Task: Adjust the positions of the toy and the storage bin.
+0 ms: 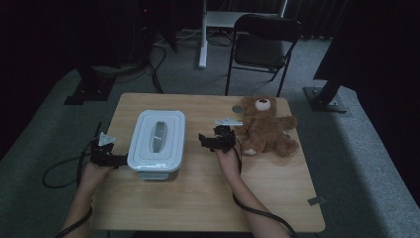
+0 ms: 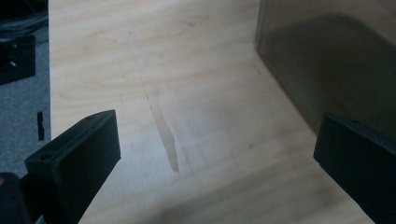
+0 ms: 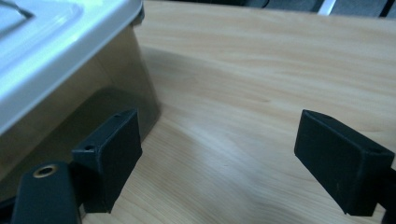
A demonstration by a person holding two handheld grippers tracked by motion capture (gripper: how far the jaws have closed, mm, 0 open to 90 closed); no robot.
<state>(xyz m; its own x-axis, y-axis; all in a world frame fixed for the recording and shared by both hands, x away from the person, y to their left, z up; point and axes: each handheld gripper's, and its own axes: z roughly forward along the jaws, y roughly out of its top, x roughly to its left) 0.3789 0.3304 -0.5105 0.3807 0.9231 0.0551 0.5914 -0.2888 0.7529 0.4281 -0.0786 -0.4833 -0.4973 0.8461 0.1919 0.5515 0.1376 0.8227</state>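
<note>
A white-lidded plastic box (image 1: 156,141) with a grey handle stands on the left half of the wooden table (image 1: 198,193). A brown teddy bear (image 1: 265,126) sits at the back right. My left gripper (image 1: 119,159) rests just left of the box, jaws wide apart over bare wood. In the left gripper view (image 2: 217,135) the translucent box wall (image 2: 327,60) is at the upper right. My right gripper (image 1: 204,141) lies between box and bear, pointing at the box. In the right gripper view (image 3: 219,126) it is open, with the box (image 3: 56,70) beside its left jaw.
A small grey disc (image 1: 237,107) lies on the table behind the bear. A scrap of tape (image 1: 315,201) sits near the front right corner. Beyond the table stand a black folding chair (image 1: 262,39), a white desk leg (image 1: 202,34) and dark stand bases on grey carpet.
</note>
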